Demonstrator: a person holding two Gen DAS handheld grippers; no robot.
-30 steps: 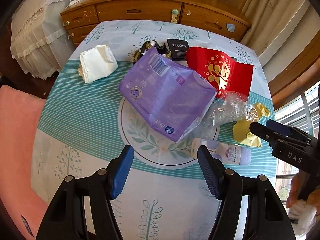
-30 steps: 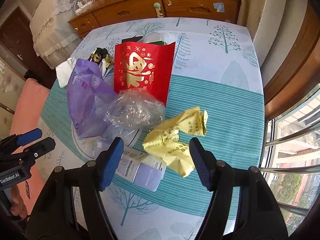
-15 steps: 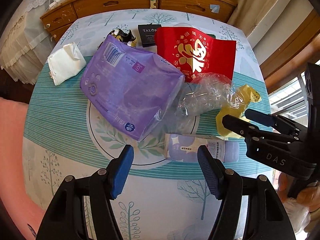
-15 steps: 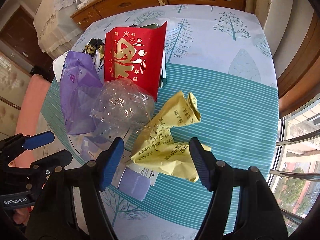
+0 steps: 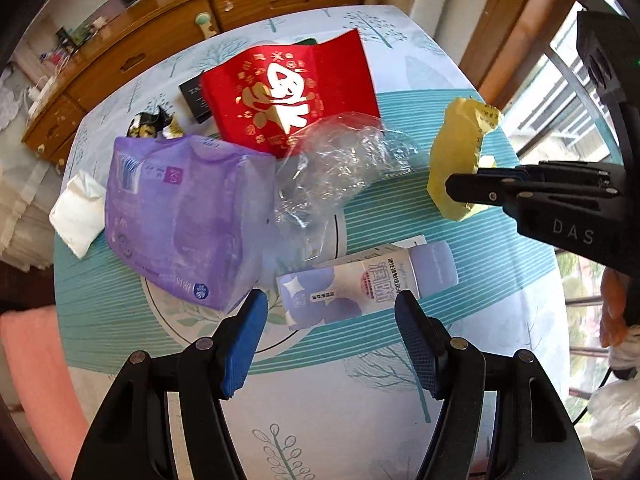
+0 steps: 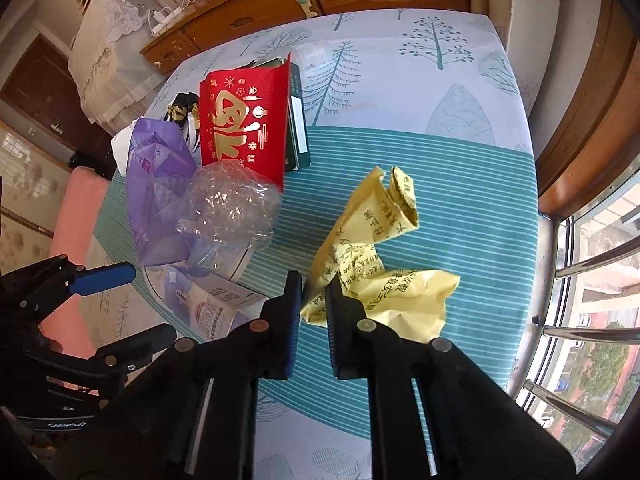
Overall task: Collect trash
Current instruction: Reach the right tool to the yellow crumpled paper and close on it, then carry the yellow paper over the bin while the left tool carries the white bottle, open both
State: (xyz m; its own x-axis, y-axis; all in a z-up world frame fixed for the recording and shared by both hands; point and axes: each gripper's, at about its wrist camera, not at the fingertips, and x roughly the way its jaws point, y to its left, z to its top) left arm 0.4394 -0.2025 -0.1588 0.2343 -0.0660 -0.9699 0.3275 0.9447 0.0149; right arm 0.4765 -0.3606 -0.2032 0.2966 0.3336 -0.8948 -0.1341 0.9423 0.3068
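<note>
Right gripper [image 6: 313, 292]: its jaws had just been closing and stood nearly together, pinching a fold of the yellow crumpled paper [image 6: 372, 264]; the rest of the sheet spread past them over the teal stripes of the table [image 6: 480, 184].
Yellow paper, seen from the left wrist: it stood up from the cloth at the tip of the right gripper [image 5: 460, 188], apparently part-lifted, though whether it was wholly clear of the table could not be told.
Left gripper [image 5: 331, 322]: jaws wide apart and holding nothing, hanging just short of the lilac-and-white carton [image 5: 360, 284], which lay on its side on the table between their tips.
Still lying on the table: purple plastic pack [image 5: 180, 216], clear crumpled plastic [image 5: 336, 168] leaning against it, red envelope with gold print [image 5: 292, 88], black box [image 5: 192, 96] behind it, a dark green box [image 6: 298, 120] beside the envelope, a black-and-gold wrapper [image 5: 154, 126], and a white folded tissue [image 5: 78, 212] at the far-left edge.
Collecting place: no bin or bag for the trash showed clearly in either view.
Done so far: judging by the spread, little; one piece was gripped and nothing appeared cleared away.
Left to do: carry off the yellow paper, take the carton, then the remaining pieces one by one.
</note>
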